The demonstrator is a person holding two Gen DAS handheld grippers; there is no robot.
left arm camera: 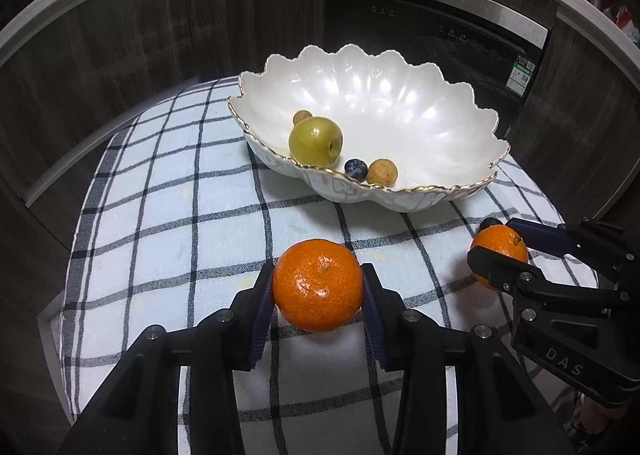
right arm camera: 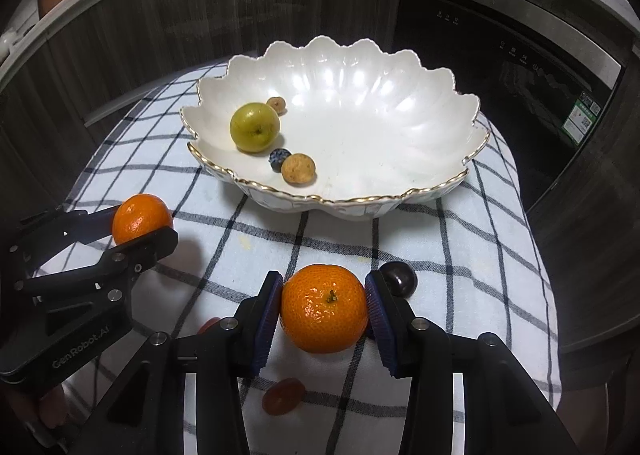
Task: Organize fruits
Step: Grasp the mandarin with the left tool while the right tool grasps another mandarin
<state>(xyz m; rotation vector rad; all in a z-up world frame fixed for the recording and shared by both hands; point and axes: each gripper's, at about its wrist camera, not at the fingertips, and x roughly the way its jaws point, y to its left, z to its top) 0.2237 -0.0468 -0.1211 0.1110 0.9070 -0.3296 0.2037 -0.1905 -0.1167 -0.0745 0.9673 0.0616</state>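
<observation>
Both mandarins look grabbed and ready to go. The left hand-held gripper (left arm camera: 318, 289) is clamped on a mandarin (left arm camera: 318, 289), pads pressed on both sides, low over the checked cloth (left arm camera: 168, 195) on the worktop. I can't tell if it's lifted or still touching the cloth. The right hand-held gripper (right arm camera: 324, 307) is clamped on a second mandarin (right arm camera: 324, 307) the same way, just right of the first.

My guess is the next move is carrying both into the bowl (right arm camera: 440, 187). I'd keep the squeeze gentle since the peel is soft, lift high enough to clear that wavy gold rim, and go one at a time so the two tools don't bump over the bowl. Set each one down in the open right half rather than dropping it, or it'll roll into the small stuff.

Bowl contents right now, all on the left side:
- a green apple (right arm camera: 255, 127)
- a small brown fruit (right arm camera: 276, 104) just behind it
- a blueberry (right arm camera: 279, 159) touching another brown round fruit (right arm camera: 298, 169) near the front rim

Still out on the cloth: a dark plum-looking fruit (right arm camera: 398, 279) right beside the right tool's finger, and a reddish fruit (right arm camera: 283, 395) under it, so more trips are needed after this.
</observation>
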